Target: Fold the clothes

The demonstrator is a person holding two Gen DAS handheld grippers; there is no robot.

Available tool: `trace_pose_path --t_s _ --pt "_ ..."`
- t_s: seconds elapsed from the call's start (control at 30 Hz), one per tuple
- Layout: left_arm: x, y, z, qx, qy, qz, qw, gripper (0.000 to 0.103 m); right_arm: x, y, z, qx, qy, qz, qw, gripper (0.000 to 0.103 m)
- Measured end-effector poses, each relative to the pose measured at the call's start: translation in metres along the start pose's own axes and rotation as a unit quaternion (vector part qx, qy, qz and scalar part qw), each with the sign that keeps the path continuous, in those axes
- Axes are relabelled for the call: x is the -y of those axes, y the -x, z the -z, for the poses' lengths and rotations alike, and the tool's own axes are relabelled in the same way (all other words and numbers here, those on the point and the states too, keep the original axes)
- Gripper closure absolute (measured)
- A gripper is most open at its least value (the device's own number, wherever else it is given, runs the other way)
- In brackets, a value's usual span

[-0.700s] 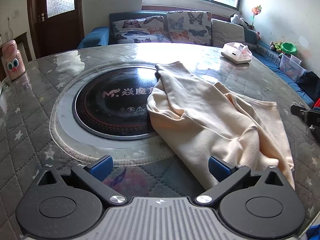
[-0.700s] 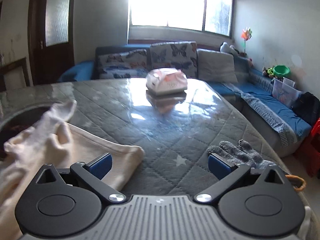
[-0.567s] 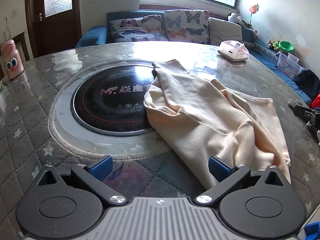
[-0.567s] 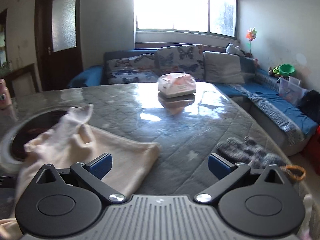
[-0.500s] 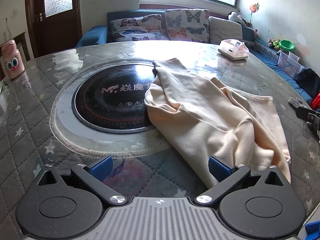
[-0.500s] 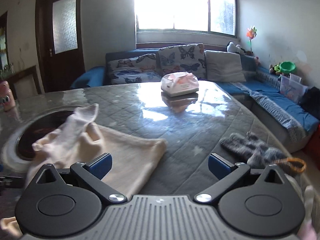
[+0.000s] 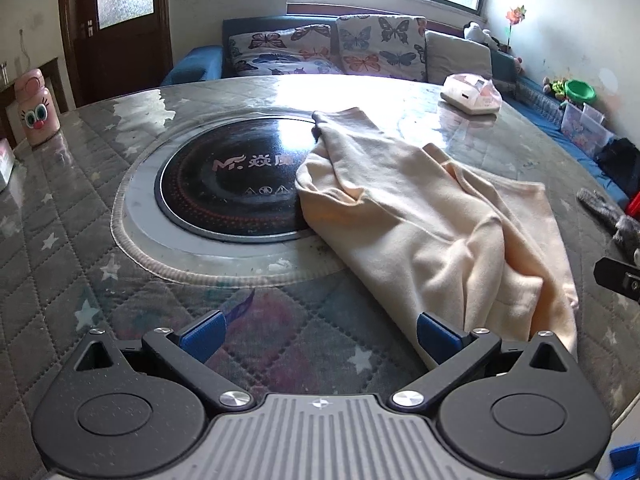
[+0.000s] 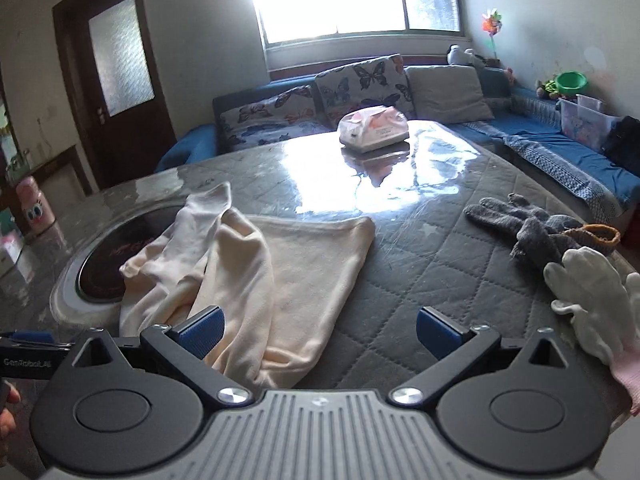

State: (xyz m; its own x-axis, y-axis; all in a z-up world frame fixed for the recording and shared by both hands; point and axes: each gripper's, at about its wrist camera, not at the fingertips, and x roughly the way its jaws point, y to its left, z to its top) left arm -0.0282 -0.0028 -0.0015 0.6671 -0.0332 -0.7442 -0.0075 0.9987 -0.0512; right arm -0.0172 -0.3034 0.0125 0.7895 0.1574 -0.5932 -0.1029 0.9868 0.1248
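Note:
A cream garment lies crumpled on the quilted round table, one end draped over the black hotplate at the table's middle. In the right wrist view the same cream garment spreads from the hotplate toward the near edge. My left gripper hovers open above the near table edge, its right blue pad just in front of the garment's near hem. My right gripper is open too, its left blue pad over the garment's near corner. Nothing sits between either pair of fingers.
A pink tissue pack rests on the far side of the table. Grey gloves and a white glove lie at the right edge. A pink cartoon bottle stands far left. A blue sofa runs behind and to the right.
The right gripper has swung left and pulled back, bringing the garment and gloves fully into its view. The left gripper has barely moved. Both stay open.

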Motion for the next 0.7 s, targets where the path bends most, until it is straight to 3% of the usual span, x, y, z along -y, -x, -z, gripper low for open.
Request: trace_pose_path --t_s 0.7 --pt "0.012 0.006 0.012 -0.012 -0.011 -0.01 0.9998 0.0 -0.013 0.02 0.018 -0.017 -0.004 -0.02 1.0 0.0"
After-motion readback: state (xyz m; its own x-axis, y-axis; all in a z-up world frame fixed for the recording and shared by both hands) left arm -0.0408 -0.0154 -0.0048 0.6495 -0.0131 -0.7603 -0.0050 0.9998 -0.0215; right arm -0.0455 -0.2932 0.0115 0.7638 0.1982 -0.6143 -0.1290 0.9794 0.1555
